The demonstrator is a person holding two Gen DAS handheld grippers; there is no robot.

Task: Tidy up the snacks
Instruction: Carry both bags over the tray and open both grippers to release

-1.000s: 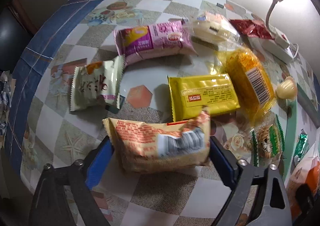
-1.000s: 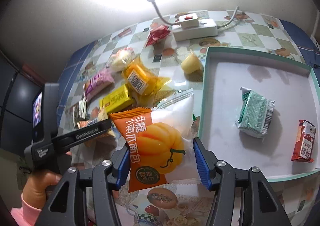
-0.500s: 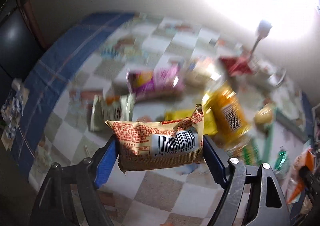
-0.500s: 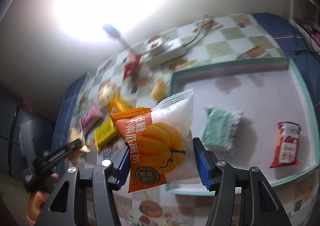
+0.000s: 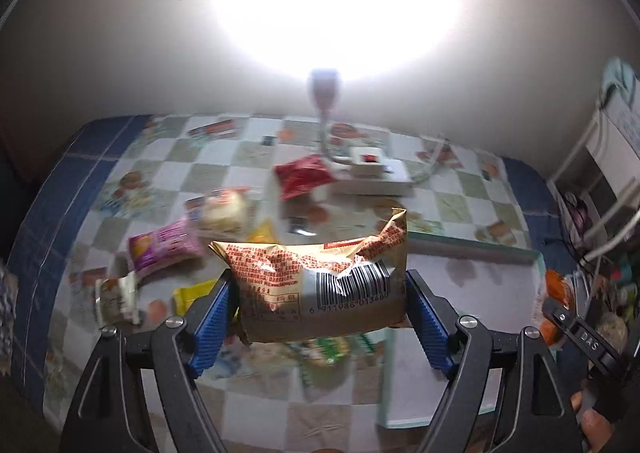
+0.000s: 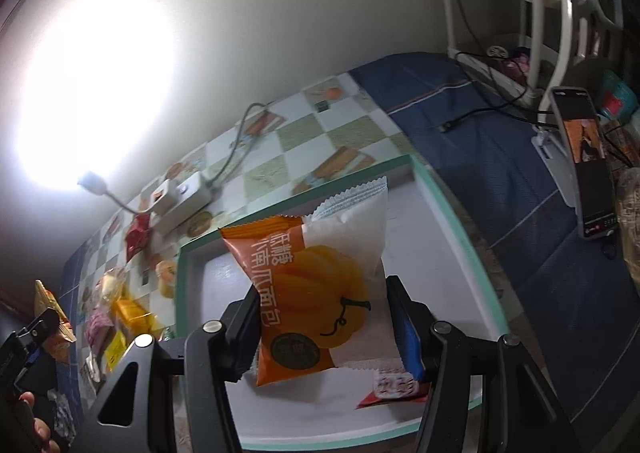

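Note:
My left gripper (image 5: 318, 281) is shut on a tan snack packet (image 5: 296, 265) with red print and a barcode, held in the air above the checkered table (image 5: 224, 405). My right gripper (image 6: 322, 293) is shut on an orange and white pumpkin bread packet (image 6: 320, 265), which hangs over the white tray with the teal rim (image 6: 452, 221). A red and white packet (image 6: 394, 385) lies in the tray below it. In the left wrist view the tray's rim (image 5: 472, 249) shows just behind the tan packet.
Loose snacks lie on the table left of the tray: a red packet (image 5: 302, 175), a pink one (image 5: 162, 249), a yellow one (image 5: 192, 293), a white one (image 5: 118, 299). A power strip (image 5: 372, 173) with a gooseneck lamp (image 5: 325, 87) stands at the back. A phone on a stand (image 6: 588, 165) is at the right.
The left gripper has lifted the tan packet off the table and swung right toward the tray. The right gripper has carried the pumpkin packet from beside the tray to over it.

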